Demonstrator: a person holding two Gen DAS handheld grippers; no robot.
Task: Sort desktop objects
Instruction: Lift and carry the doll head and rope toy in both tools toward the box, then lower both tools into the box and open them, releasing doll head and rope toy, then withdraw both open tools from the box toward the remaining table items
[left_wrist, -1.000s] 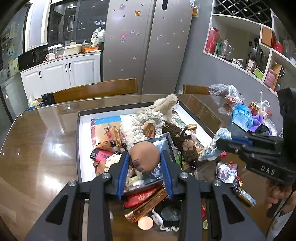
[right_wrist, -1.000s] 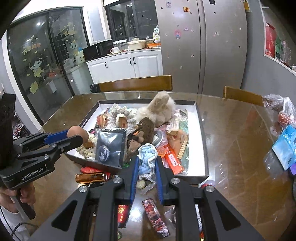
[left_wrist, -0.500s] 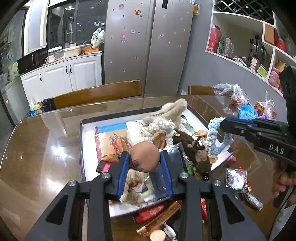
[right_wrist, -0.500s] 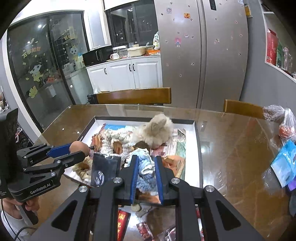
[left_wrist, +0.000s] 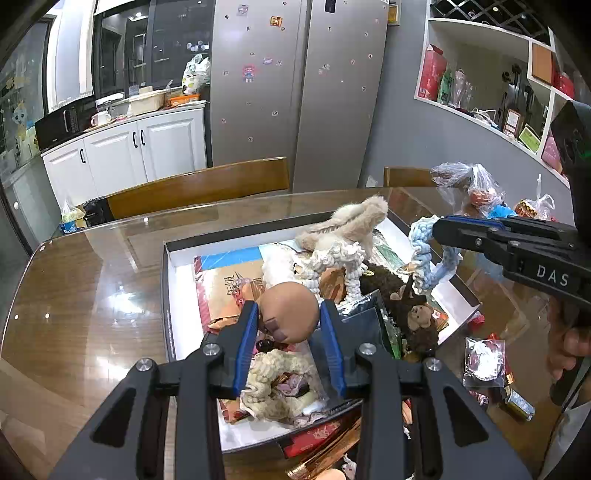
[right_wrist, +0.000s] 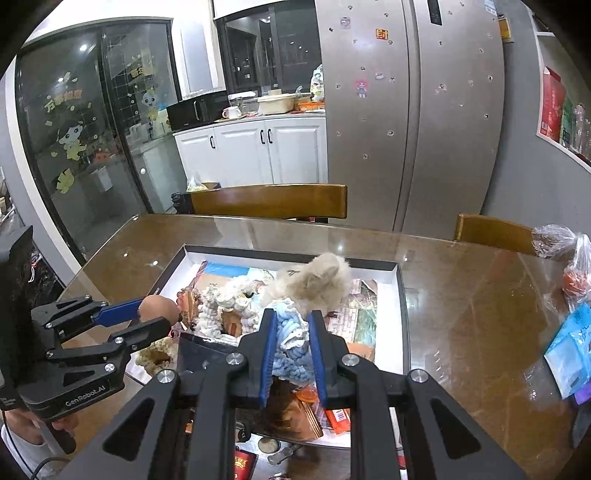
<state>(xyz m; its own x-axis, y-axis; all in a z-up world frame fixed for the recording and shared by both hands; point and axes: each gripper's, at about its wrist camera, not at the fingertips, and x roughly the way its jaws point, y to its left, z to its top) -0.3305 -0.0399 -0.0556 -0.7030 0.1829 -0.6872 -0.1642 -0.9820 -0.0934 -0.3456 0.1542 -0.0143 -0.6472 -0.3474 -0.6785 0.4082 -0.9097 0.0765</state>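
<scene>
Left gripper clamps brown ball, right gripper clamps blue yarn piece — both carried over box; next, release inside.

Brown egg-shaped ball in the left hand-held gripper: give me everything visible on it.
The smooth, matte brown egg-shaped ball has a darker square patch low on its near side. It is clamped between the blue pads of the left hand-held gripper, one on each flank, and held in the air above the cluttered white box, touching nothing else. The right wrist view shows it protruding past the fingertips.
</scene>
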